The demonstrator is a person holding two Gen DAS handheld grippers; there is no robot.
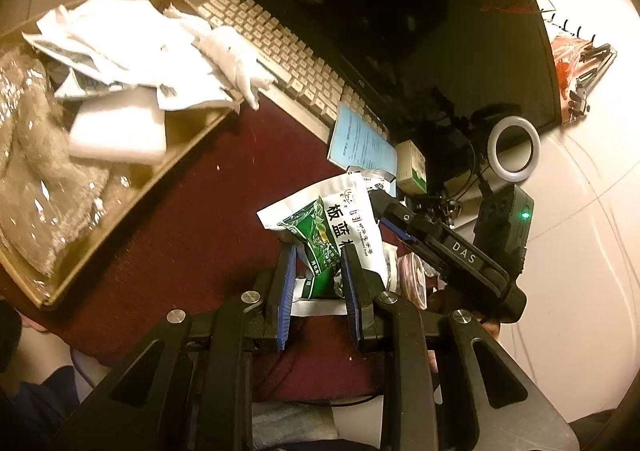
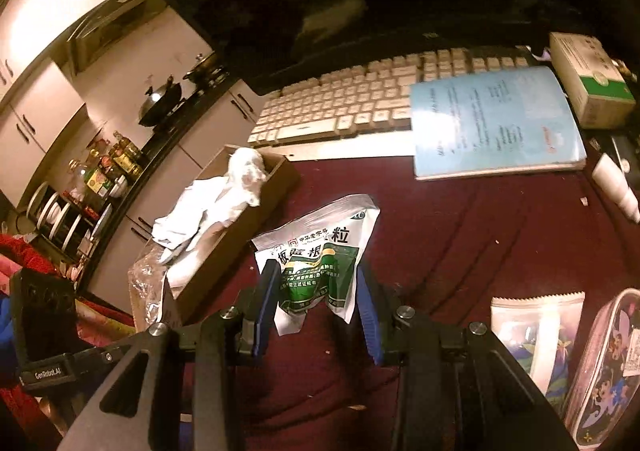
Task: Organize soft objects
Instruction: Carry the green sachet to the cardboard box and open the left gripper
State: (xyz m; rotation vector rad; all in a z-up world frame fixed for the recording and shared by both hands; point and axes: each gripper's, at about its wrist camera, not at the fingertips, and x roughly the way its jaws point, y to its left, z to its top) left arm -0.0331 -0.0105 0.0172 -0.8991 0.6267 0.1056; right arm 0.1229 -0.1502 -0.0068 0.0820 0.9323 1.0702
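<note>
A white and green medicine pouch [image 1: 332,235] with Chinese print is held above the dark red tablecloth. My left gripper [image 1: 320,251] is shut on its lower part. In the right wrist view the same pouch [image 2: 320,259] sits between the blue pads of my right gripper [image 2: 316,271], which squeeze its crumpled lower half. The right gripper also shows in the left wrist view [image 1: 400,211], reaching the pouch's right edge. A cardboard box [image 1: 120,211] at the left holds white soft packets [image 1: 120,47], a white foam block [image 1: 120,131] and clear plastic bags [image 1: 36,171].
A white keyboard [image 2: 360,99] and a dark monitor [image 1: 400,11] lie behind. A blue booklet [image 2: 496,119], a green and white carton [image 2: 592,79], a white tube [image 2: 616,187], a snack packet [image 2: 536,331] and a patterned pouch [image 2: 608,371] lie at the right.
</note>
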